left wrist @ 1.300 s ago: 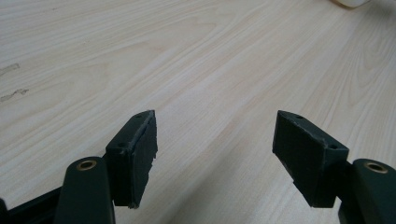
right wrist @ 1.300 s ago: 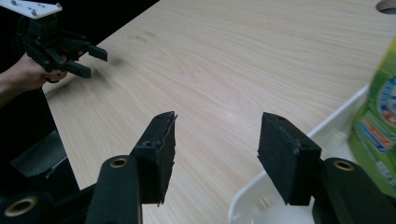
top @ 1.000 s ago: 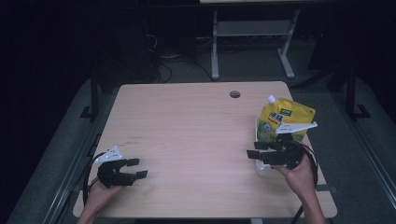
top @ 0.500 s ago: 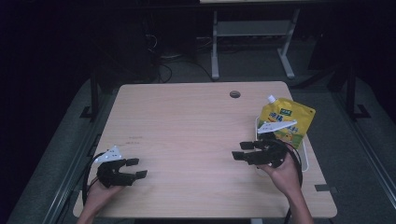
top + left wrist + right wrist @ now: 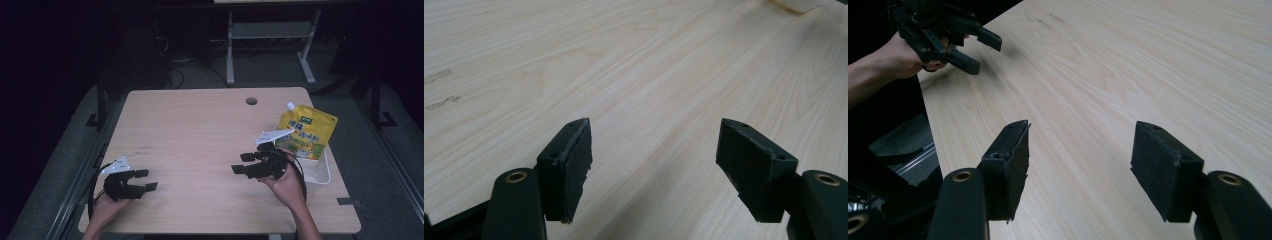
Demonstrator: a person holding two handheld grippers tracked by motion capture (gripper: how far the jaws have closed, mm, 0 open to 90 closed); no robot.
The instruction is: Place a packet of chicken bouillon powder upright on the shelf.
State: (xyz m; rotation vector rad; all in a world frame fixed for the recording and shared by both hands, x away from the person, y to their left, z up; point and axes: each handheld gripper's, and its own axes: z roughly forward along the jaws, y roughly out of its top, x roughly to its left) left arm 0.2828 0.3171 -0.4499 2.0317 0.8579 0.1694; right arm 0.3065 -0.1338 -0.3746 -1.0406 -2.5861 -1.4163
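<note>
Two tools gaping wide, left tool, right tool, yellow spouted pouch in white tray

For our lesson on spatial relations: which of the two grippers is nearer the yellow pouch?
The right gripper, held just left of the yellow pouch that stands in the white tray. The left gripper sits far across the table, near its opposite front corner.

Dim room, dark beyond the evenly lit pale wooden table; the high view is soft and grainy. Both gripper views are brighter, with sharp nearby wood grain and faint shadows
</note>
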